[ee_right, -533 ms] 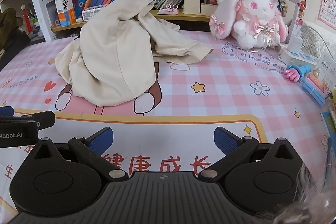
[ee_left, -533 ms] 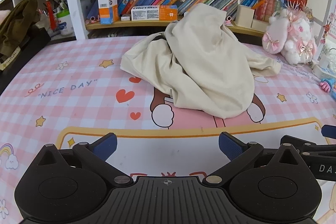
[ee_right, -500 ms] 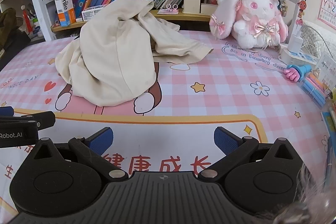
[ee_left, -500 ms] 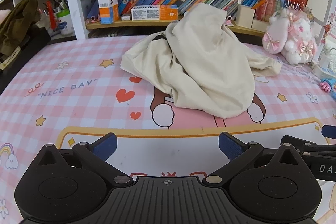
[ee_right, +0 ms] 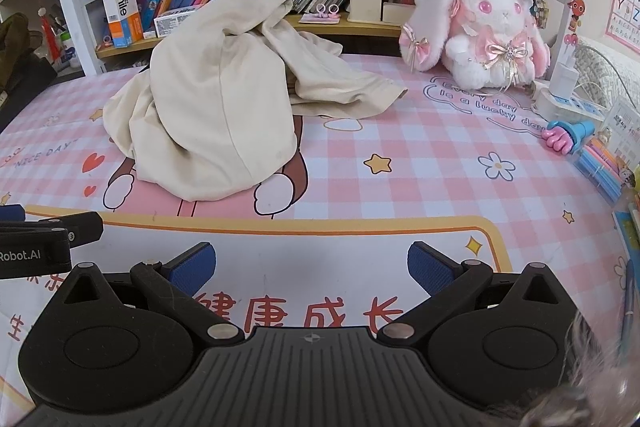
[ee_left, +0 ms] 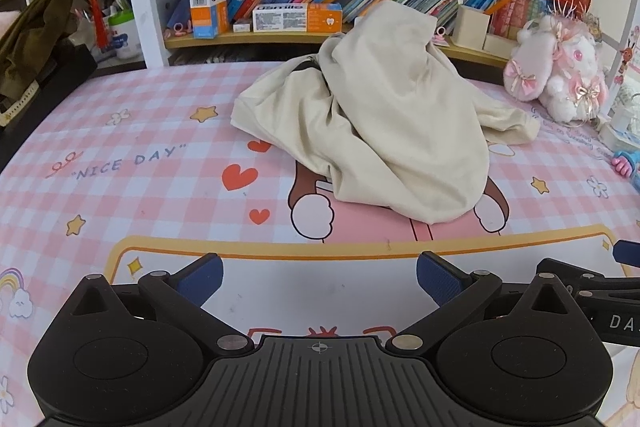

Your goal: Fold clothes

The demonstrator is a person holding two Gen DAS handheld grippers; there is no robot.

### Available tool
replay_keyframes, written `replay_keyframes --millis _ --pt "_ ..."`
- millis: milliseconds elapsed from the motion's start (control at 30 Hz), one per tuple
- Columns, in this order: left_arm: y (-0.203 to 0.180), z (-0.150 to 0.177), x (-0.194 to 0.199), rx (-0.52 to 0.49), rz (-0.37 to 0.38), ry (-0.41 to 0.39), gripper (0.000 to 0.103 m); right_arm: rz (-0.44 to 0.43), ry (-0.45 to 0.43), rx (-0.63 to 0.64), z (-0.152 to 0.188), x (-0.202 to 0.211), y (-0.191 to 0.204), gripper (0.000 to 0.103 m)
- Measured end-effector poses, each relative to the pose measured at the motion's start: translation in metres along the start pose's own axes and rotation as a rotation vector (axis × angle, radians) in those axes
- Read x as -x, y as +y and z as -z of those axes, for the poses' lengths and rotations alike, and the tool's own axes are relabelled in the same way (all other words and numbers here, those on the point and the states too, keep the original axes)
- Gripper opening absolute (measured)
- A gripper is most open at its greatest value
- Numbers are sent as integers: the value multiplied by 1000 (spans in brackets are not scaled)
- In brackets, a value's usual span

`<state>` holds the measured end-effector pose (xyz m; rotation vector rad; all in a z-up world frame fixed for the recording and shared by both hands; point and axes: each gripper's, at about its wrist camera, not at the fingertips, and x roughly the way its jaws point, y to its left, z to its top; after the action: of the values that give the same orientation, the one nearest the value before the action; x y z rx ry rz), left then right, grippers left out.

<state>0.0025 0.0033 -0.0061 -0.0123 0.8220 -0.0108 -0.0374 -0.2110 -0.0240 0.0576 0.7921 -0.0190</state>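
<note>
Cream garment (ee_left: 384,131) mid-mat (ee_left: 160,187) — edges free

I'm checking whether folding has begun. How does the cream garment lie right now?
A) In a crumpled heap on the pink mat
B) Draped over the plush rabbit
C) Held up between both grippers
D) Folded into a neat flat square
A: the cream garment sits bunched on the pink mat, with both grippers open and short of it.
</note>
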Motion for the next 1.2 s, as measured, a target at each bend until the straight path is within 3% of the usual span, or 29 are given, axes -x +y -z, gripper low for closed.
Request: replay_keyframes --millis 1200 --pt "0 -3 3 11 -11 7 103 -8 2 2 -1 2 0 103"
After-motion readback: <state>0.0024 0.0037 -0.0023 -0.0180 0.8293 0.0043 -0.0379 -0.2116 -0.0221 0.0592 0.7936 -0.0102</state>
